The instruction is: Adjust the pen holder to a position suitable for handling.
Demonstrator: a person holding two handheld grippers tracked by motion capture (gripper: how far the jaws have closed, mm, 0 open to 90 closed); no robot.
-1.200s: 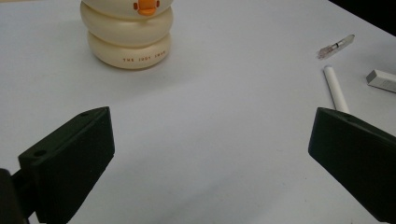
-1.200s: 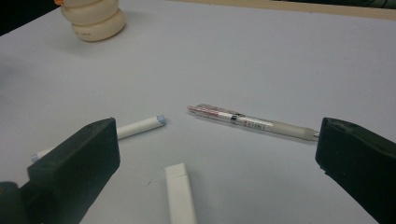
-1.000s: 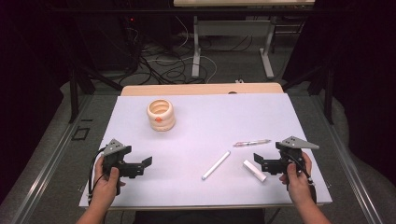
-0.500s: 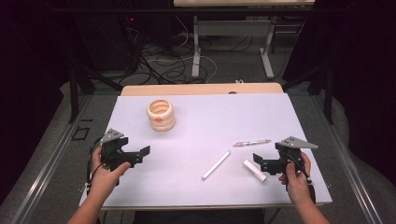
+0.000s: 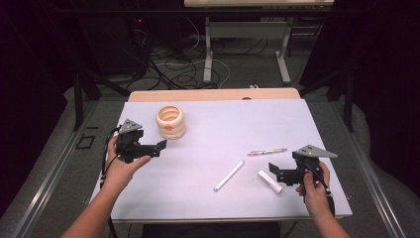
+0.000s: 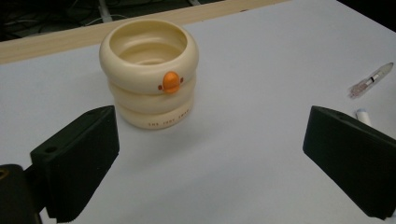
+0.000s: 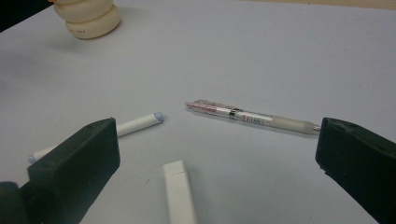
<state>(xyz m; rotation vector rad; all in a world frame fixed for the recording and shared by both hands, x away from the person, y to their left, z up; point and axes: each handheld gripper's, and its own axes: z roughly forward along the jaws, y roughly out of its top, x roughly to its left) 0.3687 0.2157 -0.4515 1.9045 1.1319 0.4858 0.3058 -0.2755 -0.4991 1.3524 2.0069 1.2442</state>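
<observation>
1. My left hand-held gripper (image 5: 157, 147) hovers above the counter (image 5: 213, 124) at its left side, jaws spread wide and empty, pointed toward the cream cup (image 5: 171, 120).
2. The cup stands upright near the counter's far left. It is shaped like three stacked rings with a small orange beak on the front. In the left gripper view the cup (image 6: 149, 77) sits ahead of the jaws, closer to the left one, touching neither.
3. My right hand-held gripper (image 5: 275, 173) is low at the counter's right side, jaws also released and holding nothing.
4. Just beside its jaws lies a short white stick (image 5: 270, 181). In the right gripper view it (image 7: 180, 196) lies between the two jaws, not touching them.
5. A long white pen (image 5: 229, 175) lies slantwise near the counter's middle, left of the stick.
6. A clear pen (image 5: 268, 151) lies farther back, apart from the others; in the right gripper view it (image 7: 252, 117) lies crosswise ahead of the jaws.
</observation>
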